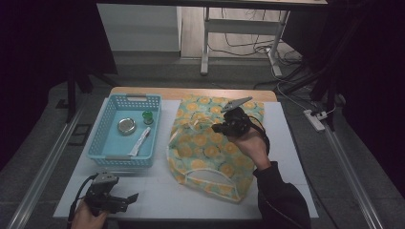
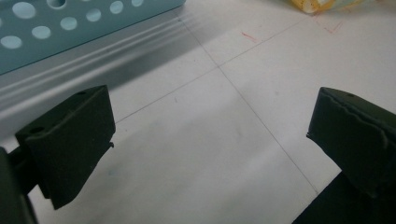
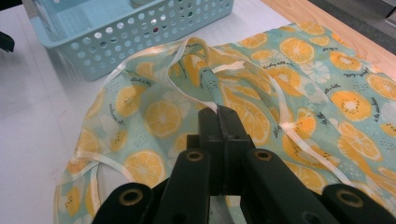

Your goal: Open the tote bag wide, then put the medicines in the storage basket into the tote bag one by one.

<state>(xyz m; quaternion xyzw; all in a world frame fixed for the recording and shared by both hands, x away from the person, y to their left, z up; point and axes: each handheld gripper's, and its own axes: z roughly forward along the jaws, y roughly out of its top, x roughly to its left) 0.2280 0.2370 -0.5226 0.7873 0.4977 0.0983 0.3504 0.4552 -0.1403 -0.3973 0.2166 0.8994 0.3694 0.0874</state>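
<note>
Three small items lie inside the blue basket [image 1: 109, 114] beside the cloth [image 1: 210, 152].

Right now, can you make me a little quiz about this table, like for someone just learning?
1. True or false: the right gripper is shut on the orange-print cloth.
2. Which thing is in the blue basket? A) a round metal tin B) a spoon C) a book
3. Fill the gap: the left gripper hangs over the white table with its jaws ____.

Key
1. True: its jaws pinch a raised fold of the cloth.
2. A. A small green thing and a white tube are in there too.
3. Open.
</note>
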